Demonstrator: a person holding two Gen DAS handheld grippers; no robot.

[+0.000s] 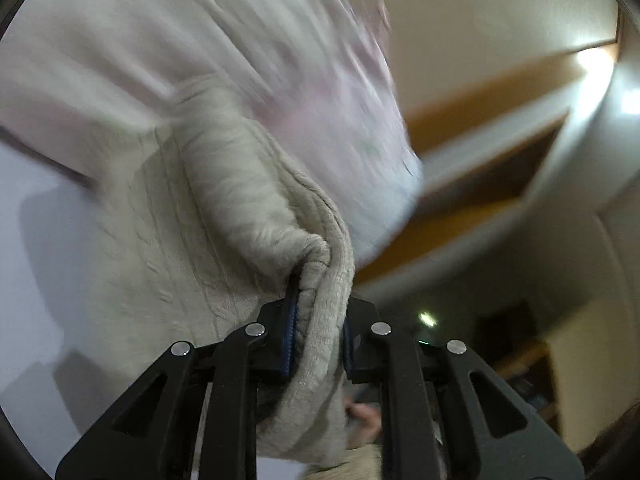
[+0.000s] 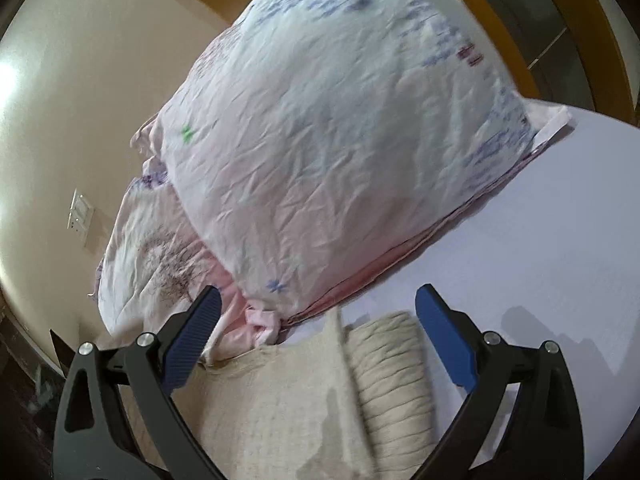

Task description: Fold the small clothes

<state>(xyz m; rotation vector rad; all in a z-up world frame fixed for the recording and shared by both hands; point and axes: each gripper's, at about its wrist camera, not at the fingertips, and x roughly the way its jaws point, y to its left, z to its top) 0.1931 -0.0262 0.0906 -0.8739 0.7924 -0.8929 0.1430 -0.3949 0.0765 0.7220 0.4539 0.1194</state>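
Observation:
A cream knitted garment (image 1: pixel 224 216) with a ribbed edge lies on a pale lilac bed sheet (image 1: pixel 36 208). My left gripper (image 1: pixel 318 332) is shut on a bunched fold of this knit and lifts it off the sheet. The view is blurred by motion. In the right wrist view the same cream knit (image 2: pixel 304 400) lies flat below my right gripper (image 2: pixel 318 336), with its ribbed cuff (image 2: pixel 390 364) between the blue pads (image 2: pixel 444 344). The right gripper is wide open and holds nothing, just above the cloth.
A large pillow (image 2: pixel 336 152) in a pale floral case lies on the lilac sheet (image 2: pixel 560 240) just beyond the knit; it also shows blurred in the left wrist view (image 1: pixel 304 92). A wooden headboard (image 2: pixel 492 4) and a cream wall with a switch plate (image 2: pixel 80 216) stand behind.

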